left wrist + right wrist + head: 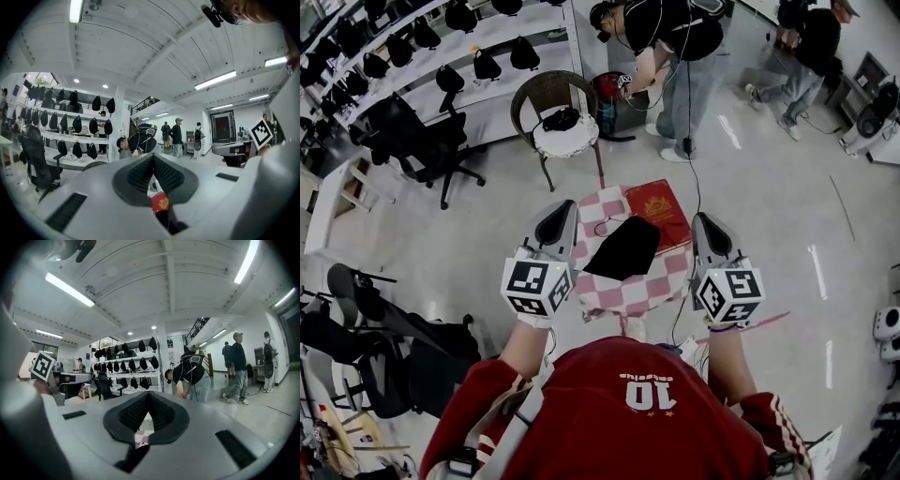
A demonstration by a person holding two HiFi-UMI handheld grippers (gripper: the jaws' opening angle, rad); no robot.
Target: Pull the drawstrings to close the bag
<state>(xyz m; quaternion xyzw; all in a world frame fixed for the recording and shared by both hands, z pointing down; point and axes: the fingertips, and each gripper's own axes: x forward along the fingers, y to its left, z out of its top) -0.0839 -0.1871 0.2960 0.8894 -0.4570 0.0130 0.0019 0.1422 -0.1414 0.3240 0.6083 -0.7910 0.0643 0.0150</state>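
As the head view shows it: black bag point(623, 248) lies flat on the checked counter point(628, 292), its far right edge touching a red box point(659, 208).
Head view, left claw point(563, 212): raised off the counter's left side, apart from the bag.
Head view, right claw point(706, 219): raised off the right side, likewise apart from the bag.
Left gripper view: jaws pressed together on nothing; red box corner shows below, past the pads.
Right gripper view: jaws together, empty; counter's checks show below.
Judged reason: claws flank the bag at matching height, likely staged to take one cord each.
Drawstrings: too small to confirm; none held.
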